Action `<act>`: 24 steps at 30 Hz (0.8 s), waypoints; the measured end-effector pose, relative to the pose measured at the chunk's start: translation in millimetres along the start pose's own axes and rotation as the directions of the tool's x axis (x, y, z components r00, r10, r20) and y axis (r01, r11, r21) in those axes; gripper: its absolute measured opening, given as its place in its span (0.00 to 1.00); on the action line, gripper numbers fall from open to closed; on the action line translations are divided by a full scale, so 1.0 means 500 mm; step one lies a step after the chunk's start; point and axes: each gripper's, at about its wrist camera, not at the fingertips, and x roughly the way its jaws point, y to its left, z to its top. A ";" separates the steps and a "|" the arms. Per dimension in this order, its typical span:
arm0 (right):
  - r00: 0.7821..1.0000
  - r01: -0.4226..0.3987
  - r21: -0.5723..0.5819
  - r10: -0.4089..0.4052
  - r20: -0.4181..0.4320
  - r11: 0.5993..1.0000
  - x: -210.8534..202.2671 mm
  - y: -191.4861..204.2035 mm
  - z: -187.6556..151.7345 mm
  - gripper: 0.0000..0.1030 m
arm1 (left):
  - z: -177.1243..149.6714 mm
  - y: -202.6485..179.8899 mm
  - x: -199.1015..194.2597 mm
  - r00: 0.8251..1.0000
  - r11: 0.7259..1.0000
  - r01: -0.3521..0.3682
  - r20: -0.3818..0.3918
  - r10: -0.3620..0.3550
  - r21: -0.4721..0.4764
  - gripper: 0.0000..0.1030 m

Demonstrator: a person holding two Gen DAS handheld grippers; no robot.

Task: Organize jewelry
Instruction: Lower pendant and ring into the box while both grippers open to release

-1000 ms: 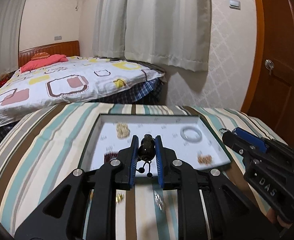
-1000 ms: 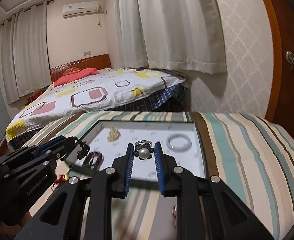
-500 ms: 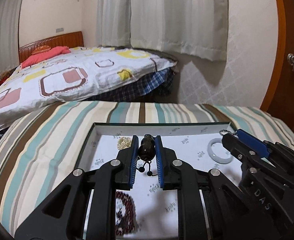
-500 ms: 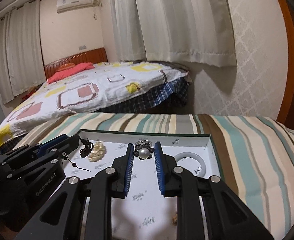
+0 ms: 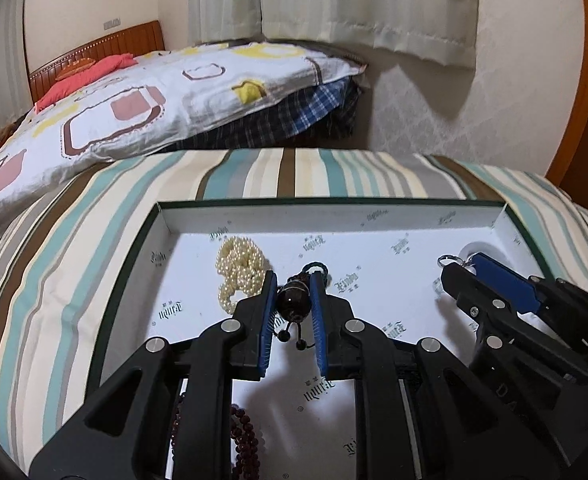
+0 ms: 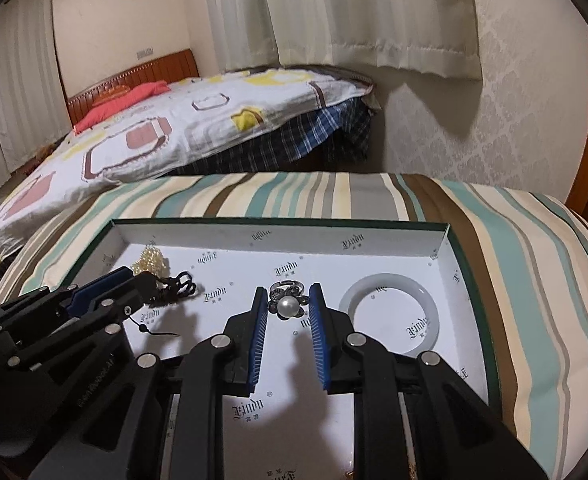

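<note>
Both grippers have come forward over the white tray (image 5: 333, 220) since a moment ago. Nearest, dark red beads (image 5: 246, 432) lie under the left gripper (image 5: 292, 300), which pinches a dark bead pendant (image 5: 294, 298), long axis pointing away, cord loop ahead. The right gripper (image 6: 288, 308) clamps a pearl ring (image 6: 288, 306), its band pointing away. Beyond sit a pale bangle (image 6: 389, 318) and, far left, a heap of pearls (image 5: 240, 268).

Both wrist cams sit low, close over the tray (image 5: 335, 216), looking fwd along own tongs toward the far bed (image 6: 214, 120) & curtains. Left cam is nearer the tray's left end, right cam nearer its right end. Shared: tray floor, far bed, and each shows the other's tongs.
</note>
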 end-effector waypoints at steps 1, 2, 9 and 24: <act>1.000 0.002 -0.002 -0.002 -0.014 1.000 0.005 -0.001 0.002 0.21 | 0.000 -0.001 0.003 1.000 1.000 0.002 -0.009 -0.002 0.004 0.16; 1.000 0.003 -0.002 -0.003 -0.027 1.000 0.008 -0.001 0.003 0.21 | -0.001 -0.003 0.006 1.000 1.000 0.001 -0.017 -0.001 0.009 0.17; 0.998 0.008 0.019 -0.007 -0.057 1.000 0.015 -0.005 0.003 0.22 | -0.004 -0.008 0.005 1.000 1.000 -0.014 -0.019 0.015 0.026 0.29; 0.999 0.014 0.023 -0.013 -0.043 1.000 0.013 -0.003 0.004 0.32 | 0.000 0.000 0.005 1.000 1.000 -0.008 -0.019 0.008 0.003 0.38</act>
